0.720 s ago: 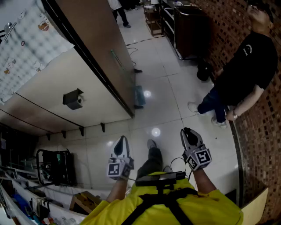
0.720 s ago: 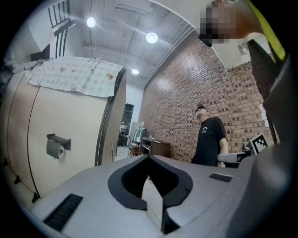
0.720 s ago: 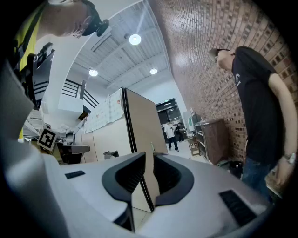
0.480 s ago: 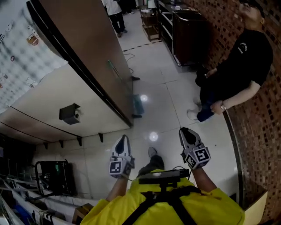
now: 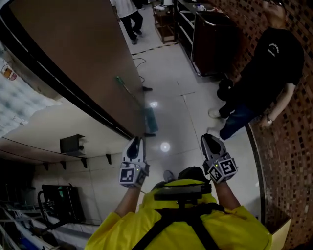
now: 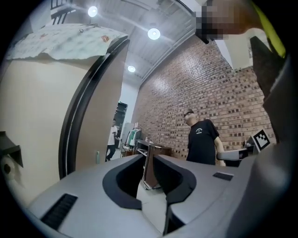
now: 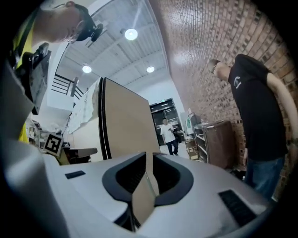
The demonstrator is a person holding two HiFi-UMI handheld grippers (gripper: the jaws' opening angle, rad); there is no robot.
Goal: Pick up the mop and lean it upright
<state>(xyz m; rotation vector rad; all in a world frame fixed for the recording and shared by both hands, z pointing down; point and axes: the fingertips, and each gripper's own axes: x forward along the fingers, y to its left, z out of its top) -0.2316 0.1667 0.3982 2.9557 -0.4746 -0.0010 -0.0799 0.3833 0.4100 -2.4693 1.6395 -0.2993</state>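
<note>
The mop stands far ahead in the head view. Its green handle (image 5: 128,90) leans on the brown panel (image 5: 88,53), and its teal head (image 5: 150,118) rests on the shiny tiled floor. My left gripper (image 5: 135,142) and right gripper (image 5: 209,141) are held in front of my chest, well short of the mop, pointing forward. In the left gripper view the left gripper (image 6: 149,161) shows a gap with nothing in it. The right gripper (image 7: 148,161) has a narrow gap, also with nothing in it.
A person in a black shirt (image 5: 266,63) stands at the right by the brick wall (image 5: 293,136). A dark cabinet (image 5: 210,36) is behind them. Another person in white (image 5: 128,12) walks far ahead. A cable (image 5: 139,62) lies on the floor near the mop.
The view has shifted forward and the mop sits a little higher and nearer the centre. Both grippers keep their place before my chest. The person in black has shifted stance.
</note>
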